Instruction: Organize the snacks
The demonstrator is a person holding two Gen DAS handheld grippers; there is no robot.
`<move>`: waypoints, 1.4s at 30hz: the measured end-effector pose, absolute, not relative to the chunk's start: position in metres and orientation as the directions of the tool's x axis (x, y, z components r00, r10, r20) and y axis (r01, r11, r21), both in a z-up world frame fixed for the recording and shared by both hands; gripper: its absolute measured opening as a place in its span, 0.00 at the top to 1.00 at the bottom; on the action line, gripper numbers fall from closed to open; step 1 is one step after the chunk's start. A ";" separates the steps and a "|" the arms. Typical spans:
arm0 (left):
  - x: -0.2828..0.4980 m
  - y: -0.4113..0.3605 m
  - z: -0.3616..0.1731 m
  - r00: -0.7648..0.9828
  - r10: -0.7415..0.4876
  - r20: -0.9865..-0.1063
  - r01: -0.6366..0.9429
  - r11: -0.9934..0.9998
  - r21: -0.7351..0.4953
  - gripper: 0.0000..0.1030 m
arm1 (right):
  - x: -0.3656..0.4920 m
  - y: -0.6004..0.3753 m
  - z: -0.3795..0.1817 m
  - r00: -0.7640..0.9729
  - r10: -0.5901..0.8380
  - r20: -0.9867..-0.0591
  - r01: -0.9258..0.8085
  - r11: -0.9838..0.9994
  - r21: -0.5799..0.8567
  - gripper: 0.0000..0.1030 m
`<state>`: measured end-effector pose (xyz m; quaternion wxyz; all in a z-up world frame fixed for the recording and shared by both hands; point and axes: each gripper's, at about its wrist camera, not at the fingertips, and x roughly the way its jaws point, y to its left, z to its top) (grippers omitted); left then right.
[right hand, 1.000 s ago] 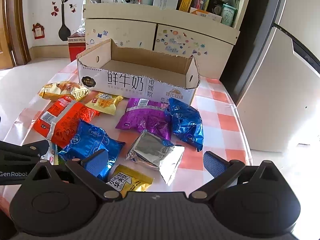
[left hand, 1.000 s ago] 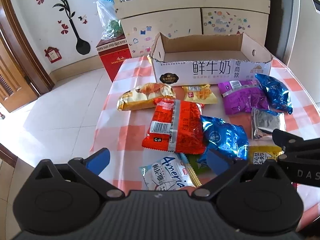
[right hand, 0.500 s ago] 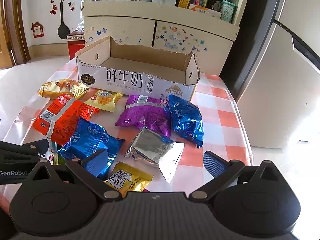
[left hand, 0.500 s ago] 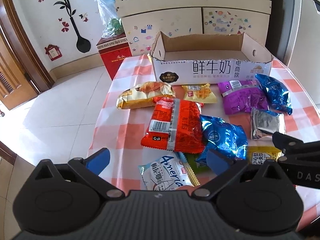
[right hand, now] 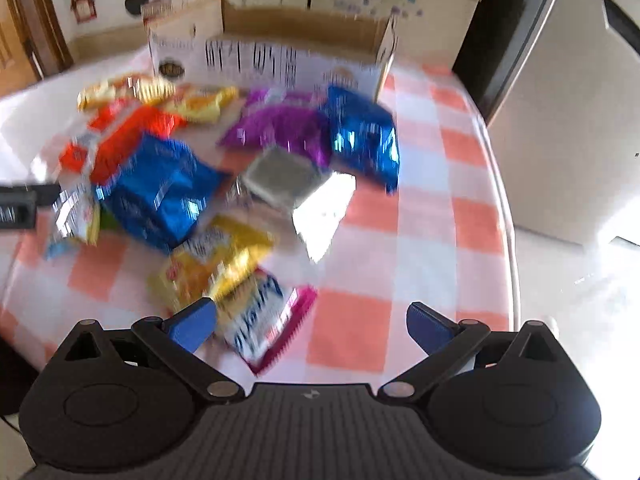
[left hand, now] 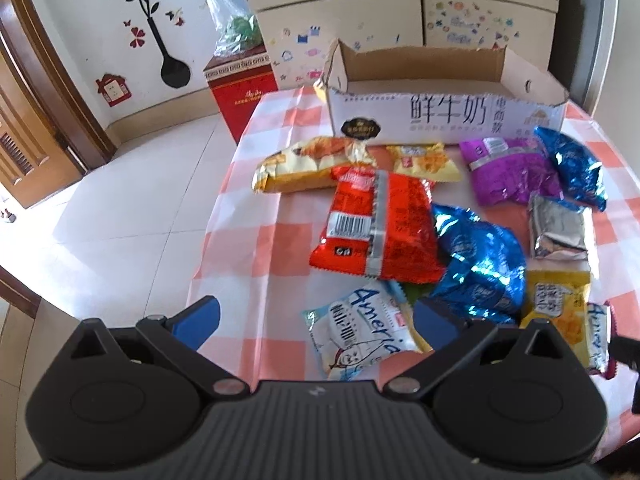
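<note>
Several snack packets lie on a checked tablecloth in front of an open cardboard box (left hand: 448, 118) (right hand: 264, 60). A red packet (left hand: 378, 228), a blue foil packet (left hand: 480, 264), a purple packet (left hand: 508, 172), a silver packet (left hand: 556, 228) and a yellow packet (left hand: 558, 300) are spread out. A white "Ameria" packet (left hand: 360, 332) lies between the fingers of my open left gripper (left hand: 316, 320). My right gripper (right hand: 310, 326) stands open above a white-and-pink packet (right hand: 260, 316) near the front edge; this view is blurred.
The table's left edge (left hand: 208, 240) drops to a tiled floor. A red carton (left hand: 244, 96) stands on the floor behind the table. A cream cabinet (left hand: 400, 20) stands behind the box, and a fridge (right hand: 560, 120) stands at the right. Bare cloth (right hand: 420, 240) lies right of the packets.
Both grippers have risen and pulled back, showing more of the table's front. The right gripper is moving fast and its view has blurred; a white-and-pink packet has come into sight under it.
</note>
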<state>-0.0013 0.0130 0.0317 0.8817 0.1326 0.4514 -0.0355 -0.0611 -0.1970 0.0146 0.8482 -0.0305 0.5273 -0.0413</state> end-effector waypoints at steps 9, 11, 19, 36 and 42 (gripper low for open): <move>0.008 0.020 0.017 0.564 0.090 -0.821 0.129 0.972 0.195 0.01 | -0.053 -0.182 -0.009 0.353 -0.216 -0.910 -0.022 0.971 -0.239 0.00; 0.010 0.021 0.014 0.564 0.102 -0.819 0.123 0.971 0.205 0.01 | -0.048 -0.182 -0.012 0.357 -0.218 -0.908 -0.011 0.971 -0.238 0.00; 0.015 0.014 -0.002 0.530 0.088 -0.843 0.142 0.971 0.191 0.01 | -0.018 -0.179 -0.014 0.397 -0.246 -0.884 0.070 0.969 -0.238 0.00; 0.012 -0.001 -0.021 0.506 -0.022 -0.862 0.216 0.971 0.102 0.01 | -0.053 -0.189 -0.011 0.402 -0.140 -0.905 0.048 0.990 -0.131 0.00; 0.005 -0.012 -0.025 0.502 -0.041 -0.864 0.249 0.964 0.098 0.01 | -0.051 -0.172 -0.034 0.330 -0.233 -0.915 0.009 0.970 -0.243 0.00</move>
